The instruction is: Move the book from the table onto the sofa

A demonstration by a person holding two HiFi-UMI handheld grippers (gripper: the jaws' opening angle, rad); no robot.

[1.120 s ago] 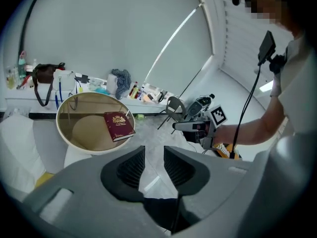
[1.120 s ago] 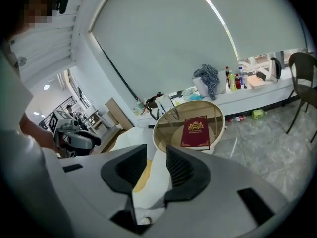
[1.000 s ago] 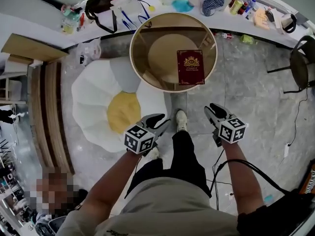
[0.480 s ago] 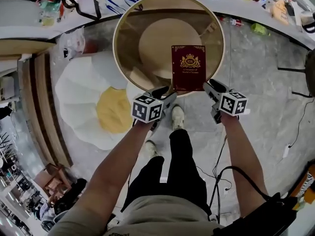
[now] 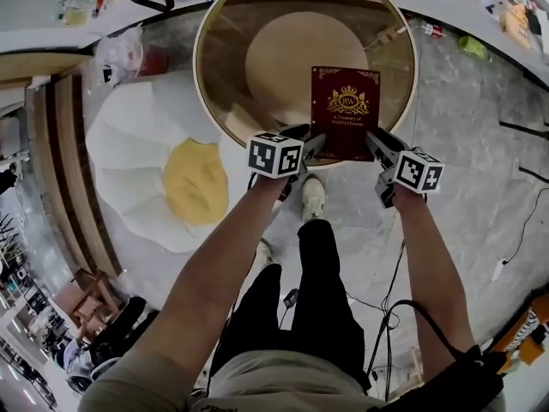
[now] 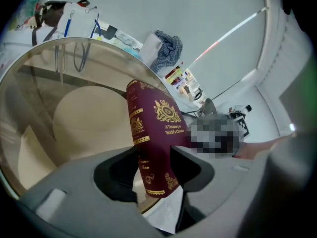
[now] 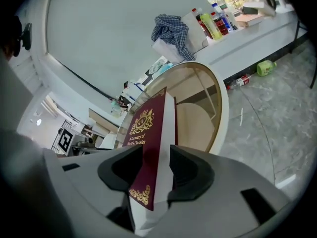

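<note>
1. Reach has been completed over the last second. The left claw (image 5: 313, 137) and the right claw (image 5: 375, 137), seen a second ago over the floor short of the round glass worktop (image 5: 199, 75), are now brought up to its near rim.
2. The maroon book (image 5: 346, 110) is found between both pairs of jaws. In the left gripper view its spine corner fills the gap of the left claw (image 6: 154, 155). In the right gripper view its page-edge corner fills the gap of the right claw (image 7: 157, 155). Both claws are judged to be clenched on the book, one at each near corner.
3. The book is still on the worktop, cover up, with its near end at or just past the rim. No lift can be made out.
4. For the task this is judged to mean that the grasp is made and that the carry is left. The white-and-yellow cushion (image 5: 137, 144) on the floor, left of the worktop, is taken to be the sofa, and no book is seen on it.
5. Count: one book, one worktop, one cushion and two claws. On the far ledge one checked cloth (image 7: 171, 29) is seen, and on the floor one green bottle (image 7: 267, 67).
</note>
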